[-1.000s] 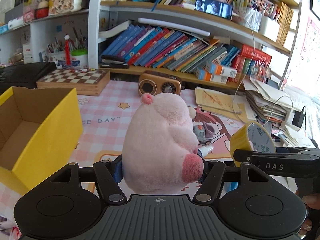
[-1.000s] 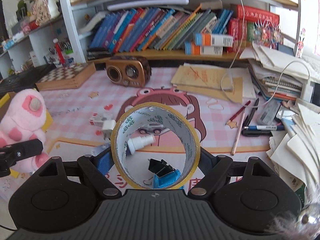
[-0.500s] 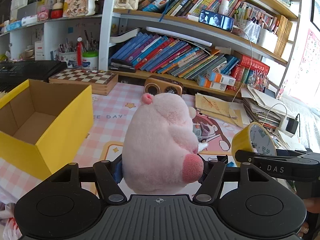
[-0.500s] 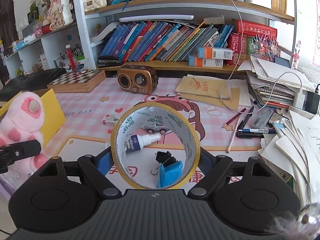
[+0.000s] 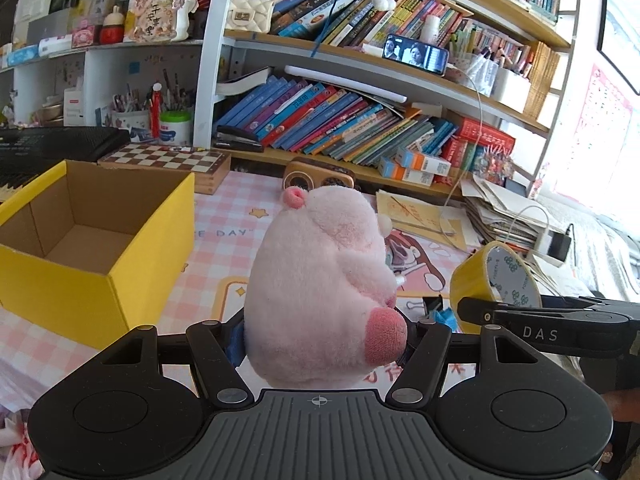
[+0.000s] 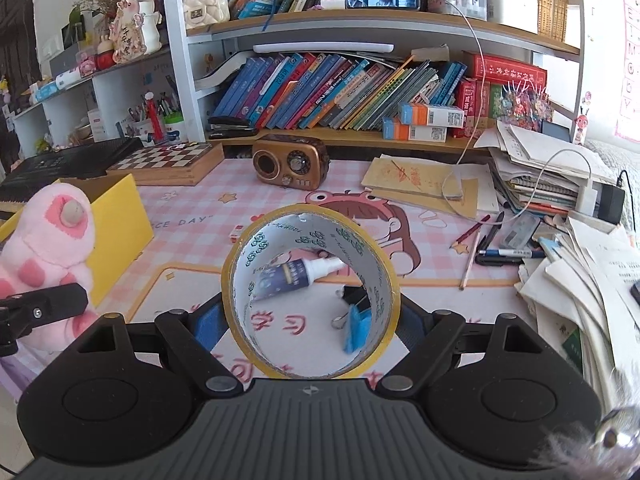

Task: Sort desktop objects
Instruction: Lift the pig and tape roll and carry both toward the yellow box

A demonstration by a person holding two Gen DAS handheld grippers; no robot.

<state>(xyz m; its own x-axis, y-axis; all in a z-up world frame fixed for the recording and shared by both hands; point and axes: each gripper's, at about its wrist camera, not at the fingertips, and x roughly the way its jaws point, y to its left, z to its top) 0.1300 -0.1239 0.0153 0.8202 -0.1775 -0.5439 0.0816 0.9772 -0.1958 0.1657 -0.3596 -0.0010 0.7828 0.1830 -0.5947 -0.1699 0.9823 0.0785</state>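
My left gripper (image 5: pixel 322 328) is shut on a pink plush pig (image 5: pixel 320 280) and holds it above the desk; the pig also shows in the right wrist view (image 6: pixel 48 252). My right gripper (image 6: pixel 310 320) is shut on a yellow tape roll (image 6: pixel 240 280), seen at the right of the left wrist view (image 5: pixel 472 280). An open yellow cardboard box (image 5: pixel 120 284) stands to the left of the pig, its inside bare. A small white bottle (image 6: pixel 296 272), a black binder clip (image 6: pixel 354 296) and a blue scrap (image 6: pixel 356 328) lie on the pink mat behind the roll.
A brown radio (image 6: pixel 290 160) and a chessboard box (image 6: pixel 168 162) stand at the back under the bookshelf. Pencils and pens (image 6: pixel 480 244), a charger (image 6: pixel 610 202) and paper stacks (image 6: pixel 580 264) crowd the right side. A small white box (image 6: pixel 236 234) lies mid-mat.
Both grippers have risen and pulled back with their loads. The yellow box now shows more fully at the left, with its inside in view.
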